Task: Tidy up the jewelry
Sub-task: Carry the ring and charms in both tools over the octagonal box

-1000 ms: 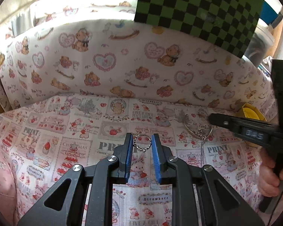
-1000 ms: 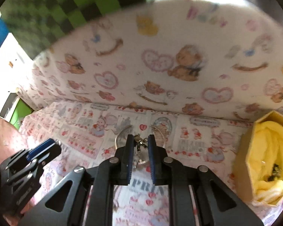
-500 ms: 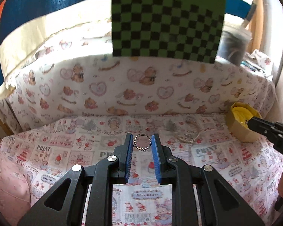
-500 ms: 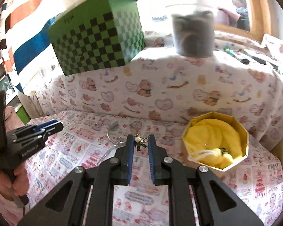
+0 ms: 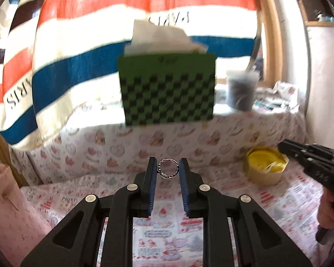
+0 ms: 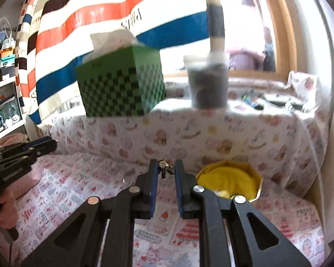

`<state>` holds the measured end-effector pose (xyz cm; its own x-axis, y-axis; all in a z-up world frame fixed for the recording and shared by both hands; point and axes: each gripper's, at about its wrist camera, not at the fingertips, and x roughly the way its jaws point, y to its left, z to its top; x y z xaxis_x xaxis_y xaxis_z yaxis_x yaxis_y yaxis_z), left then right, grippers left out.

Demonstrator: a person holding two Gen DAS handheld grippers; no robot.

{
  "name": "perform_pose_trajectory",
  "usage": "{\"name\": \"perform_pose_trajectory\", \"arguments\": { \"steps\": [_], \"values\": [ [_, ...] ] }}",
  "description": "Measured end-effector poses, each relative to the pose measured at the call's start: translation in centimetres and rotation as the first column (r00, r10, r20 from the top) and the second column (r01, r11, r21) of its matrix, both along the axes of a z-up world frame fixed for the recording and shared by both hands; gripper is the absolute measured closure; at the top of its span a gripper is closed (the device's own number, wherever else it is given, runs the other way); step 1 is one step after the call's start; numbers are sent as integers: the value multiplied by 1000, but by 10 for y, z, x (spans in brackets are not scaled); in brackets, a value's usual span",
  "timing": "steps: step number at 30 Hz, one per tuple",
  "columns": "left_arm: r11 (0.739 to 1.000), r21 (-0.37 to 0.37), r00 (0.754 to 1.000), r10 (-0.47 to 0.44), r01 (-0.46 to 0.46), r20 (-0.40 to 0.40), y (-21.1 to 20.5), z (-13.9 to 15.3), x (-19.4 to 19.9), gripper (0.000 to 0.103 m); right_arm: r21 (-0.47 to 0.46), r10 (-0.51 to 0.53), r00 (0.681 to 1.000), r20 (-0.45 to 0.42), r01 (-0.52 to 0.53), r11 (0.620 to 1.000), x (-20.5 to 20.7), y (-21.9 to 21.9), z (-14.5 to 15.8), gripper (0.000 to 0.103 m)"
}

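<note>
Both pieces are up off the printed cloth (image 5: pixel 278 202) and in carriage, so the step in hand looks like the transfer to the box rather than the pick. The left gripper (image 5: pixel 168 171) has its blue pads clamped on a small silver ring (image 5: pixel 168 171), which stands upright between the fingertips with its band pressed at either side. The right gripper (image 6: pixel 166 171) is pinched on a small metal charm cluster (image 6: pixel 164 170), caught right at the tips and dangling slightly below them. Just beyond and to the right of the right fingers sits the octagonal box (image 6: pixel 255 192) with its yellow lining (image 6: pixel 229 181), open at the top; from the left fingers it lies well off to the right. Next, I judge, each gripper must swing over that lining, lower, and part its fingers gently so the pieces drop inside and not on the rim.
</note>
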<state>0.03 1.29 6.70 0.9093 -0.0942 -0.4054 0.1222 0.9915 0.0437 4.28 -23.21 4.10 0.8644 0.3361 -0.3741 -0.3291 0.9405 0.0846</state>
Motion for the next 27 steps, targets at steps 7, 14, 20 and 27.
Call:
{"name": "perform_pose_trajectory", "arguments": {
  "steps": [7, 14, 20, 27],
  "values": [
    [998, 60, 999, -18, 16, 39, -41, 37, -3, 84, 7, -49, 992, 121, 48, 999, -9, -33, 26, 90],
    [993, -9, 993, -115, 115, 42, -89, 59, 17, 84, 115, -154, 986, 69, 145, 983, 15, -74, 19, 90],
    [977, -50, 976, -209, 206, -63, -142, 41, 72, 84, 160, -141, 989, -38, 145, 976, 34, -94, -3, 89],
    [958, -136, 900, -284, 252, -330, -180, -33, 135, 84, 202, -114, 972, -204, 156, 967, 63, -105, -35, 89]
  ]
}}
